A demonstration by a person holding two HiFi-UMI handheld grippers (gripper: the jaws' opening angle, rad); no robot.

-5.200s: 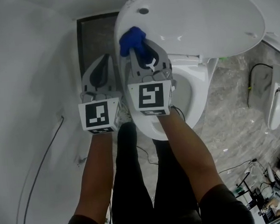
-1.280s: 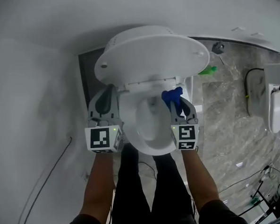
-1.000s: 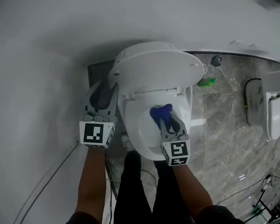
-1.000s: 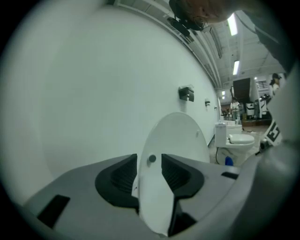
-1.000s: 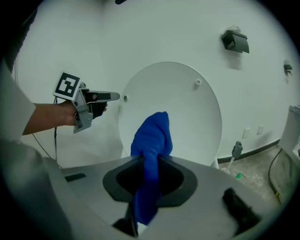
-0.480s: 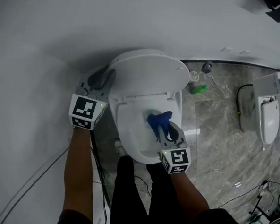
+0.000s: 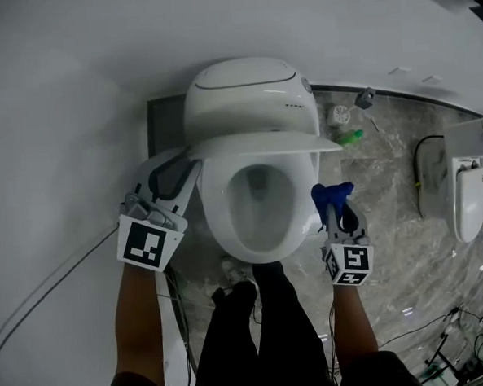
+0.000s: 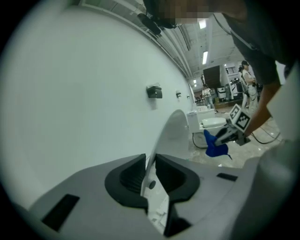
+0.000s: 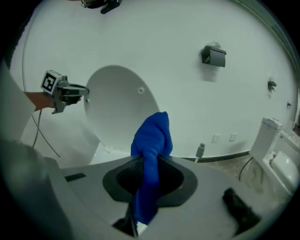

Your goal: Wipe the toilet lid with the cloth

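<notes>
Left hand-held gripper [image 8: 149, 172]: jaws just been closing, now pinching the lid [image 7: 259, 144] edge, likely steadying it for wiping.
Right hand-held gripper [image 7: 335, 217]: clamps the blue cloth [image 7: 331, 196], tuft forward, beside the bowl [image 7: 227, 230].

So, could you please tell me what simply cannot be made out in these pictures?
Toilet lid: head view catches it edge-on, so neither face shows.
Dirt on the lid: right gripper view shows one face, too small to judge.
Dark wall fitting: right gripper view, too small to identify.
Small green item: head view, too small to identify.
</notes>
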